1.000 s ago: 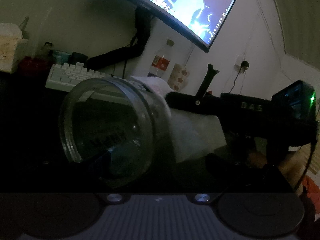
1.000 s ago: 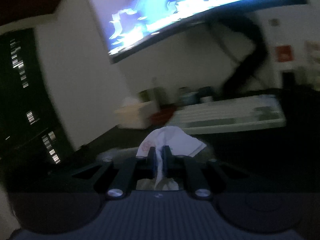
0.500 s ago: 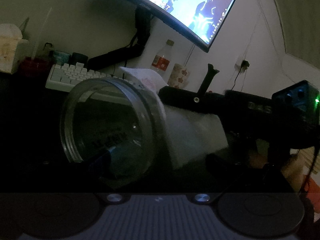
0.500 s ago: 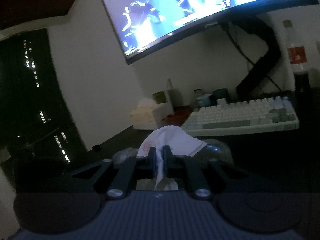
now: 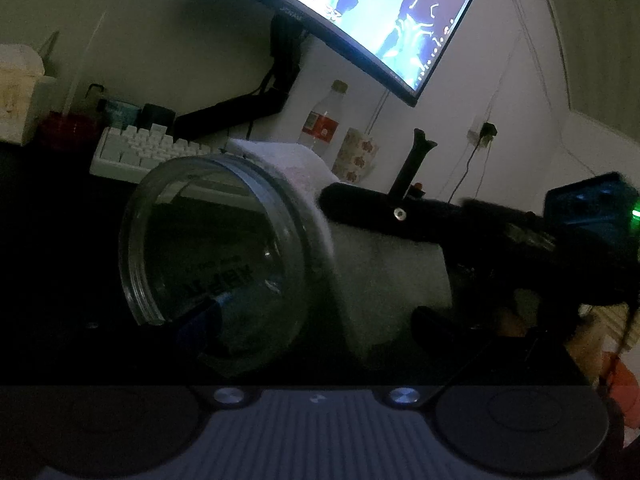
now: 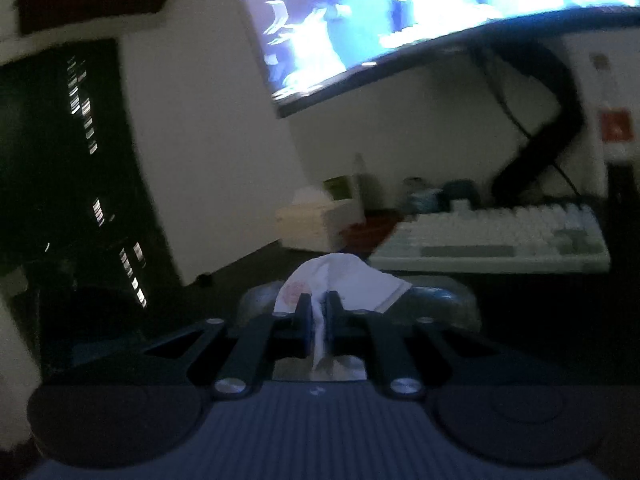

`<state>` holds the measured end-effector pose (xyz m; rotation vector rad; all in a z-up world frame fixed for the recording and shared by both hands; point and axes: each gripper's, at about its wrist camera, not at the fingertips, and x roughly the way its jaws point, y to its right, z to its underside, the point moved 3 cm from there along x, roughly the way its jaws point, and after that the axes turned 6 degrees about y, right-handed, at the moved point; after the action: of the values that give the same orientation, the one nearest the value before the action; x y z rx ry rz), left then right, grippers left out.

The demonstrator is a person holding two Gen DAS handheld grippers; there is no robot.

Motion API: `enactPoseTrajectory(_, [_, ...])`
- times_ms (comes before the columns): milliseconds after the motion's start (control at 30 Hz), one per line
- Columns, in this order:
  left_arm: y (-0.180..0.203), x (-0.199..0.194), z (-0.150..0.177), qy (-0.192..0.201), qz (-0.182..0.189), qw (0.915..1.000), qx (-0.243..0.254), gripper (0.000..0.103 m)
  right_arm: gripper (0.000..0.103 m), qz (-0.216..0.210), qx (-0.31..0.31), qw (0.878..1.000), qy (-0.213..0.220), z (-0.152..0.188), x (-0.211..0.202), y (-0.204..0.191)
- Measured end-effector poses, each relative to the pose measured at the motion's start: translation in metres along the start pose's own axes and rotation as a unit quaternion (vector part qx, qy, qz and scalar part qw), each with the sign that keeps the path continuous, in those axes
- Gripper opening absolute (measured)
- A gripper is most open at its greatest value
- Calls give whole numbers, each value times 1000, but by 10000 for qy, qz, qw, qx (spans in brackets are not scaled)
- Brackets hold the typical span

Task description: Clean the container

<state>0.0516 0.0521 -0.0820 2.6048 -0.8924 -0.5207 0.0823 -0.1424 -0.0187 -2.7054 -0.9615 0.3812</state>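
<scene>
Your left gripper [image 5: 224, 320] grips the jar [image 5: 216, 256]; your right gripper [image 6: 316, 316] pinches the tissue [image 6: 340, 276] at the jar's 3 o'clock wall: wiping underway, inside untouched.

Dark bench [image 5: 52, 216] with things along its far edge.
A white keyboard [image 5: 140, 152] sits at middle left; a tissue box [image 5: 18, 92] at far left, a bottle [image 5: 324, 120] and a patterned cup [image 5: 358, 154] nearer the centre.
</scene>
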Motion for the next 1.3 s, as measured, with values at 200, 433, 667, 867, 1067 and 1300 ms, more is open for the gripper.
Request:
enactPoseTrajectory(200, [-1, 0, 0, -3, 13, 10000, -10, 103, 8, 268, -148, 9995, 98, 0, -2, 3])
enactPoseTrajectory(433, [0, 0, 0, -5, 1, 10000, 40, 103, 8, -61, -170, 9998, -59, 2, 3, -3])
enactPoseTrajectory(667, [1, 1, 0, -35, -6, 10000, 50, 103, 9, 501, 9, 9985, -207, -12, 6, 13])
enactPoseTrajectory(867, [6, 1, 1, -85, -16, 9999, 148, 103, 8, -305, -282, 9938, -1034, -13, 9, -19])
enactPoseTrajectory(1067, [8, 3, 1, -118, 6, 9998, 143, 103, 12, 596, -431, 9855, -1528, -39, 24, 4])
enactPoseTrajectory(1300, [18, 4, 4, -264, 62, 9992, 281, 103, 12, -179, -1226, 9745, -1871, -34, 24, -41])
